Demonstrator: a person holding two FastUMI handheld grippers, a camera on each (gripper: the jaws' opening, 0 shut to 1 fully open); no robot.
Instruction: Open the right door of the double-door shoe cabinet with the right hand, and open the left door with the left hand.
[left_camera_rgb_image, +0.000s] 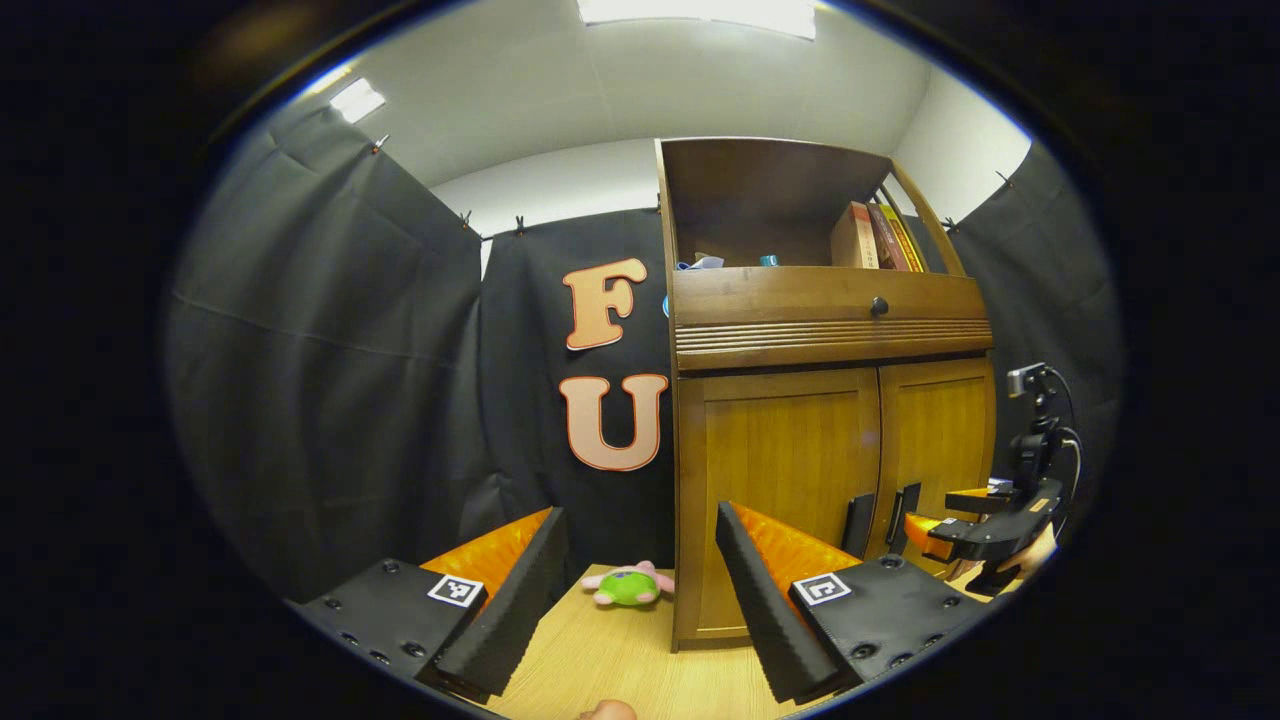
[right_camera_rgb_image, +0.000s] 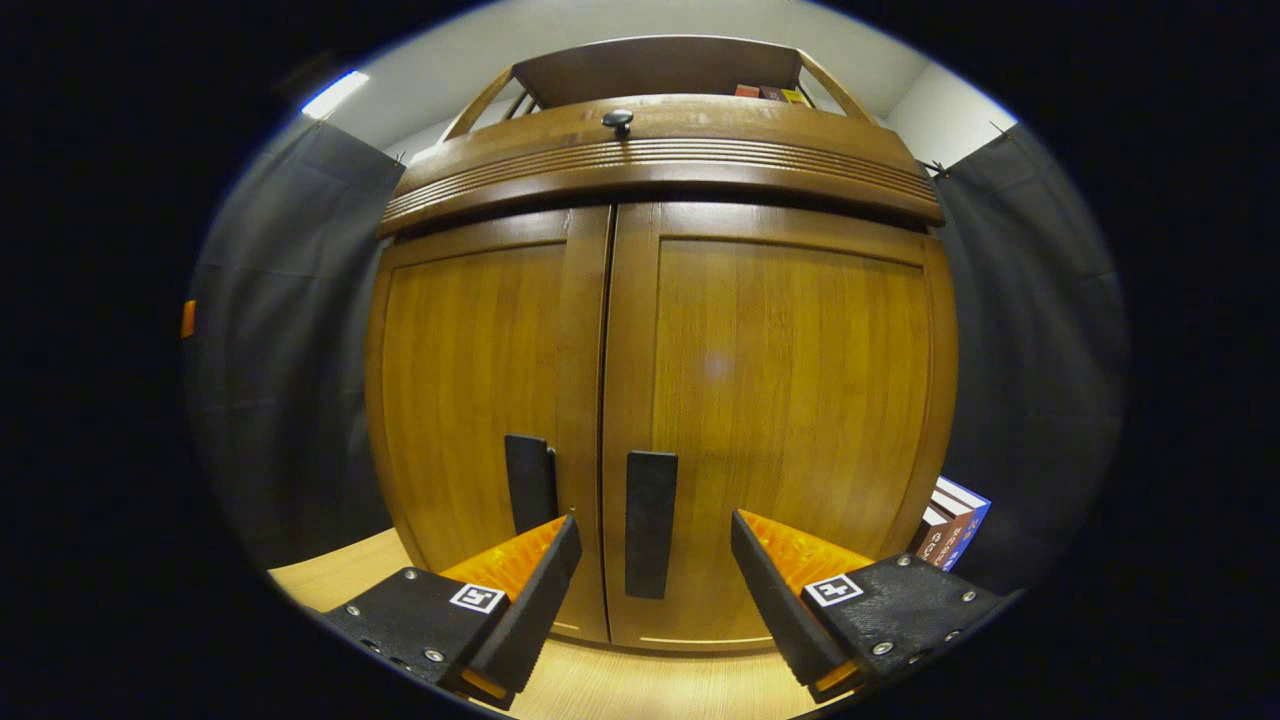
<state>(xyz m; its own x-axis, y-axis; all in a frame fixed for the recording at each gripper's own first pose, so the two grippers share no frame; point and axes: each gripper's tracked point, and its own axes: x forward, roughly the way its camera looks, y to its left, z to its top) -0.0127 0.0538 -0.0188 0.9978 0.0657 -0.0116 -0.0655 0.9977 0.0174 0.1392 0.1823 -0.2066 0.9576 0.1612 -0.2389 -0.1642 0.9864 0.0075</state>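
The right gripper (right_camera_rgb_image: 650, 600) is hanging released, fingers spread wide, and the right door's handle (right_camera_rgb_image: 650, 522) is standing upright straight ahead between them, long axis vertical, not yet pinched. The left door's handle (right_camera_rgb_image: 529, 483) is lying just leftward. Farther back, the left gripper (left_camera_rgb_image: 640, 590) is waiting unclenched, off the cabinet's (left_camera_rgb_image: 780, 470) left corner.

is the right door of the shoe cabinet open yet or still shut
Shut. In the right gripper view the right door sits flush beside the left door, and the open right gripper straddles its handle.
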